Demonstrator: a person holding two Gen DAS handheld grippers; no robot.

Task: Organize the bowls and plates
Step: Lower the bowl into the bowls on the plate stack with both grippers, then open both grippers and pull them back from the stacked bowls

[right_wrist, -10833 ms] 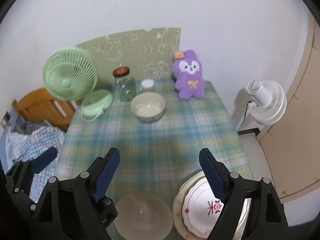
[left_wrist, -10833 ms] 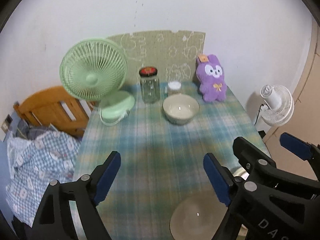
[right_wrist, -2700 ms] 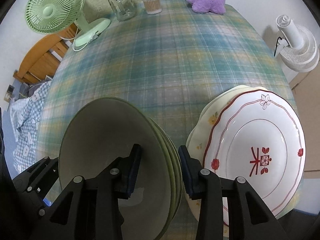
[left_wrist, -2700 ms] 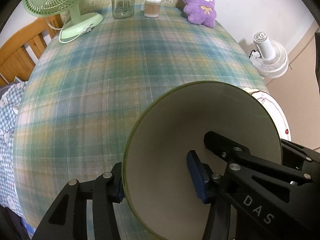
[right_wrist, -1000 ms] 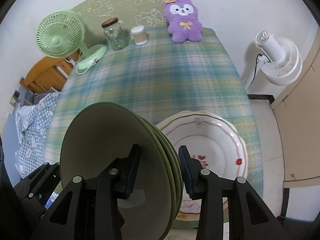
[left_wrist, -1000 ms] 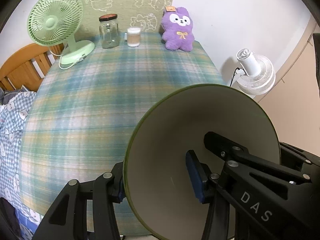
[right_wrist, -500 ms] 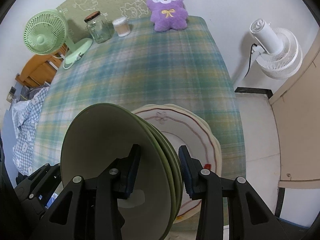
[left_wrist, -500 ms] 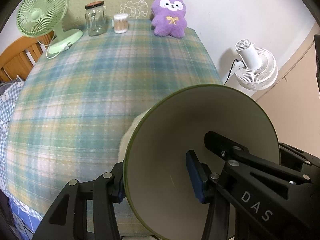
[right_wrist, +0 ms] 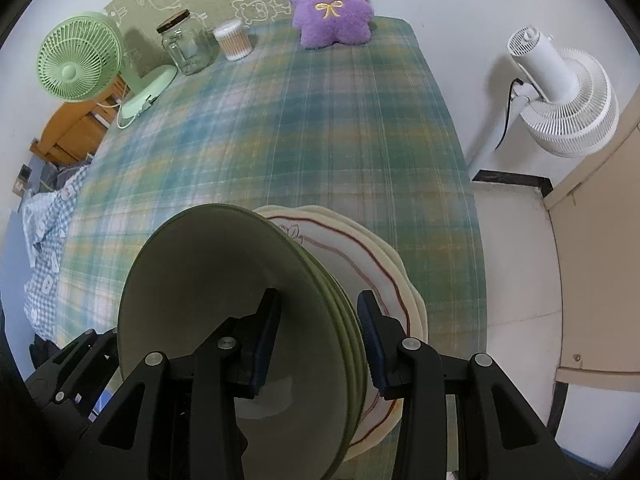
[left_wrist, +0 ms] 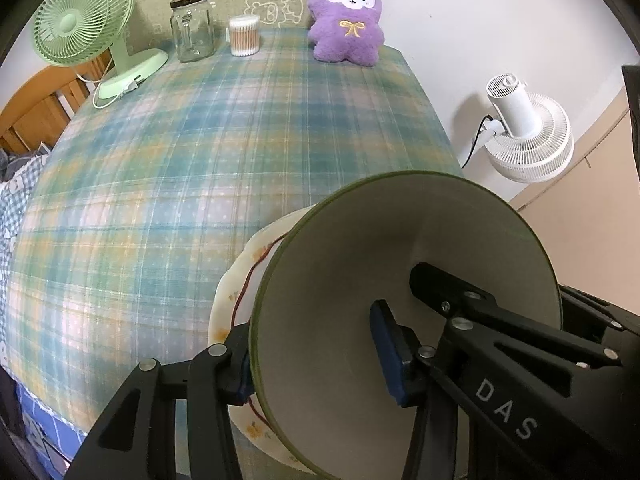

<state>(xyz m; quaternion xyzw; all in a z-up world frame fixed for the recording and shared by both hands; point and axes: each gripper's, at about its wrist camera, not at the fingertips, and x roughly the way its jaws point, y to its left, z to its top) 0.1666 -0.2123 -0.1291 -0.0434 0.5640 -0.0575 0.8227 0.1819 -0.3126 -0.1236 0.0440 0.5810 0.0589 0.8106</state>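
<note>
Left wrist view: the left hand-held gripper [left_wrist: 320,356] is clamped on the wall of the stacked bowls [left_wrist: 404,272], one pad inside, one outside; only the top bowl's smooth cream interior and dark green rim show. Right wrist view: the right hand-held gripper [right_wrist: 318,340] is closed across the opposite rim, and here the nested green edges reveal several bowls [right_wrist: 224,280]. The stack is above the scalloped plates [right_wrist: 384,280], the upper one red-lined, which lie at the near right edge of the worktop [right_wrist: 280,128] under a plaid cloth; contact between bowls and plates cannot be judged. At the far edge stand a green fan [left_wrist: 80,20], a glass jar [left_wrist: 192,28], a cotton-swab tub [left_wrist: 245,40] and a plush purple rabbit [left_wrist: 348,20]. A white fan [right_wrist: 560,92] stands beside the worktop.
</note>
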